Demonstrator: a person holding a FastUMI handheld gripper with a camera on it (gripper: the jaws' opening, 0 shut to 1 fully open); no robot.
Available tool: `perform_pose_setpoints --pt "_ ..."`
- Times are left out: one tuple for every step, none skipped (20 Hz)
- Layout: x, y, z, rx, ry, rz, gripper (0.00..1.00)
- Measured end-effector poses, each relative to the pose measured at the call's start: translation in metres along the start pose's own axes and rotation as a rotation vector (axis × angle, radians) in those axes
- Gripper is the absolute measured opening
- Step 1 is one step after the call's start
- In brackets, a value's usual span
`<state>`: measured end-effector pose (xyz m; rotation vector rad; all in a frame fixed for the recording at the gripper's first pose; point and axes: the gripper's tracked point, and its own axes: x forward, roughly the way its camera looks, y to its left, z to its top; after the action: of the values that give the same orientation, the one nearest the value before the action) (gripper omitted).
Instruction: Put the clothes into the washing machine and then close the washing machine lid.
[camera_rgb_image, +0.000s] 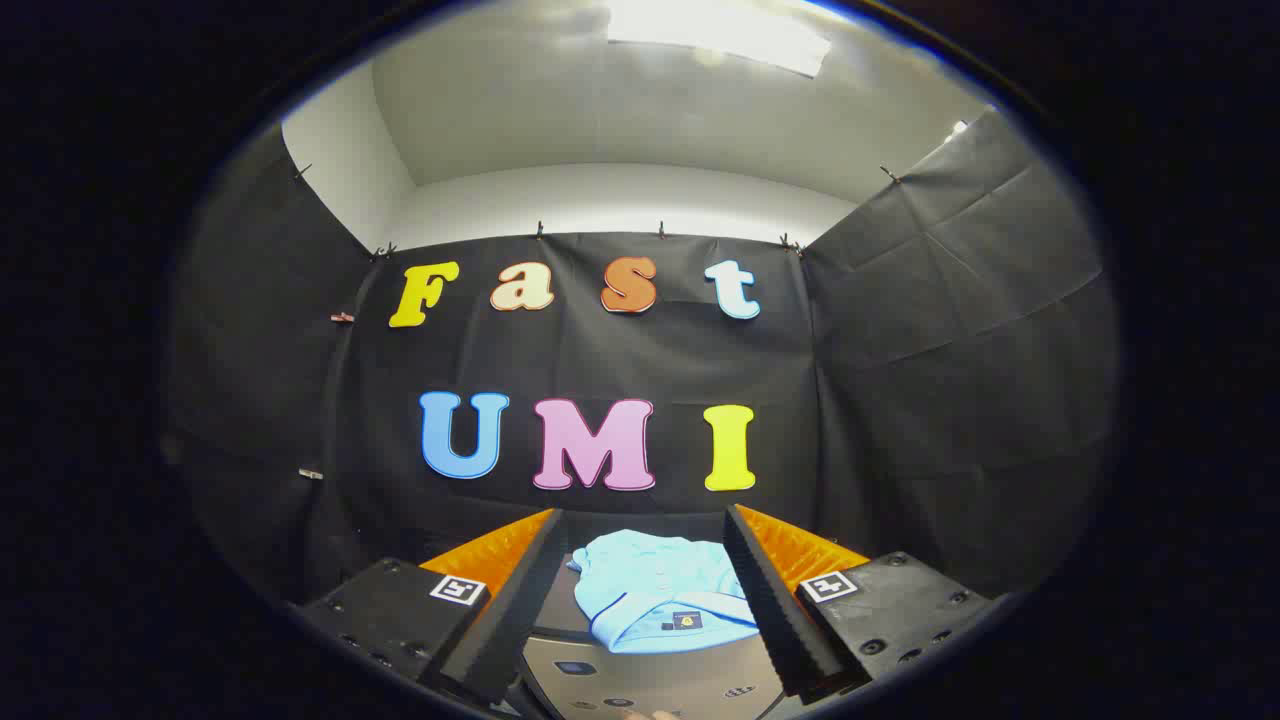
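A light blue garment (660, 590) with a dark trimmed collar and a small dark patch lies crumpled on the grey top of the washing machine (650, 685). I see it between and just beyond my two fingers. My gripper (645, 525) stands open above it, fingers spread wide to either side, touching nothing. The machine's top carries a few small dark markings close under the fingers. Whether the lid is open or down cannot be told from here.
Black cloth walls close the booth in ahead and on both sides, with a white wall and a bright ceiling light above. A small pale thing peeks in at the machine's near edge (640, 714); what it is cannot be told.
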<state>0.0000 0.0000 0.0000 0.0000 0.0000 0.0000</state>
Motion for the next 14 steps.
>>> perform_pose_setpoints --pt "-0.0001 -0.0004 -0.0008 -0.002 0.004 -0.003 0.98" --pt "0.0006 -0.0011 -0.0007 -0.005 0.004 -0.006 0.98" --pt "0.0016 -0.0009 -0.0006 -0.008 0.005 -0.008 0.98" --pt "0.0007 -0.0005 -0.0004 -0.011 0.005 -0.007 0.98" --pt "0.0004 0.0007 0.0001 -0.013 0.003 -0.002 0.98" --pt "0.0 0.0024 0.0001 -0.013 0.003 0.003 0.98" --pt "0.0009 0.003 -0.0006 -0.012 0.004 0.004 0.98" --pt "0.0005 0.0036 -0.0019 -0.01 0.007 0.003 0.98" --pt "0.0011 0.0033 -0.0029 -0.01 0.011 0.0 0.98" --pt "0.0013 0.0032 -0.0021 -0.012 0.012 -0.002 0.98" --pt "0.0008 0.0032 -0.0005 -0.012 0.011 -0.004 0.98" --pt "0.0 0.0035 0.0003 -0.012 0.009 -0.006 0.98" --pt "-0.0011 0.0034 0.0018 -0.01 0.005 -0.007 0.98" --pt "-0.0016 0.0035 0.0033 -0.007 0.001 -0.01 0.98"
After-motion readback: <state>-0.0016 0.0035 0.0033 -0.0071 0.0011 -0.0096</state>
